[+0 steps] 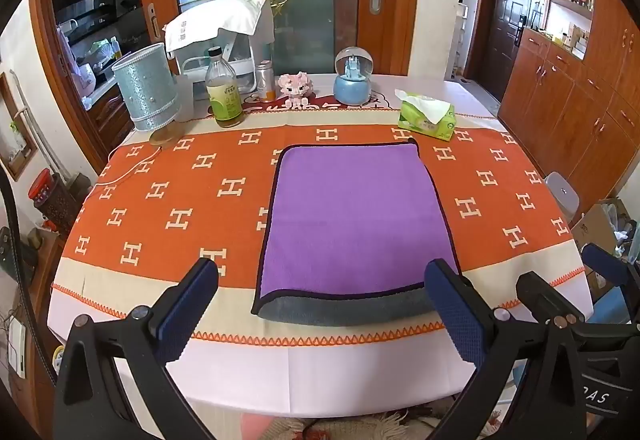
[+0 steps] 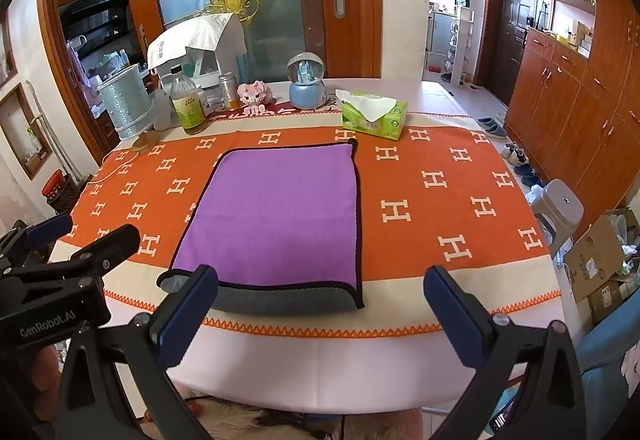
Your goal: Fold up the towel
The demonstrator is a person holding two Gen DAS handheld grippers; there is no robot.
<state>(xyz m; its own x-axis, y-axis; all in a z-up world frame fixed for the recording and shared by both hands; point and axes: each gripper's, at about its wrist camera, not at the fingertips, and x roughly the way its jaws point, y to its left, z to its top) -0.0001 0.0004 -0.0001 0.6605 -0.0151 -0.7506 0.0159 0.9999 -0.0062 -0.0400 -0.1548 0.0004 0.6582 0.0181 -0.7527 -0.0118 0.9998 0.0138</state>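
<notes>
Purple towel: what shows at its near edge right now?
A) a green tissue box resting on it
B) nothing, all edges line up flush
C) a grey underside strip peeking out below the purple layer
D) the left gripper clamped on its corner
C: the purple towel lies flat on the orange tablecloth with a grey strip exposed along its near edge; both the left gripper and right gripper are open, holding nothing.
</notes>
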